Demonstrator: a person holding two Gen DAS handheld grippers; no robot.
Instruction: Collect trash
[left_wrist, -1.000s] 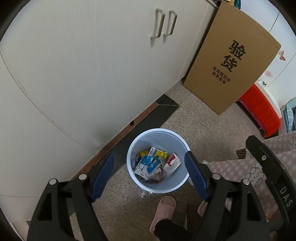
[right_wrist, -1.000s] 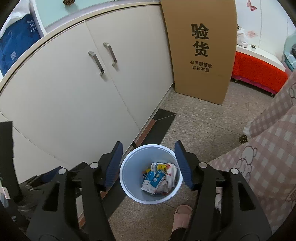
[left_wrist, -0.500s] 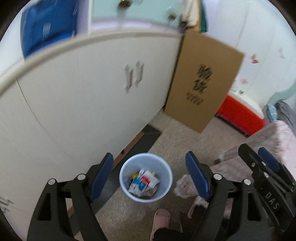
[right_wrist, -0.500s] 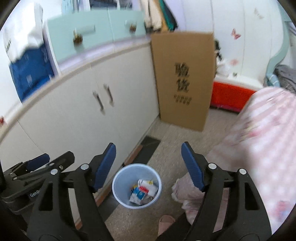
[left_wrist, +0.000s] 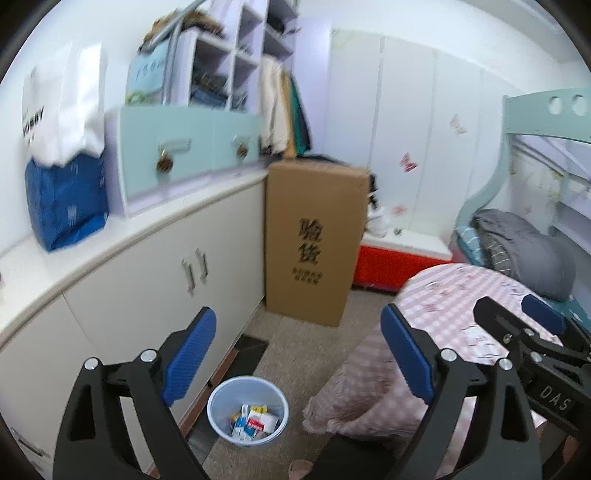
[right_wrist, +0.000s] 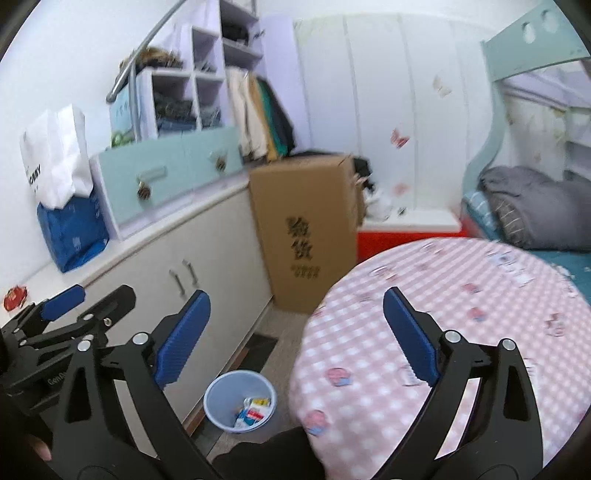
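Both hand-held grippers (left_wrist: 297, 354) (right_wrist: 295, 332) rose, jaws opening wider (empty), above bin (left_wrist: 221, 410) holding cartons (left_wrist: 255, 422).

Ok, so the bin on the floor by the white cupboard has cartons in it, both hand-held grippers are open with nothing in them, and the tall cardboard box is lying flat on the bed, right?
Not quite: the cardboard box stands upright on the floor at the end of the cupboard, as the left wrist view shows. The rest holds: bin with cartons, left hand-held gripper and right hand-held gripper open and empty.
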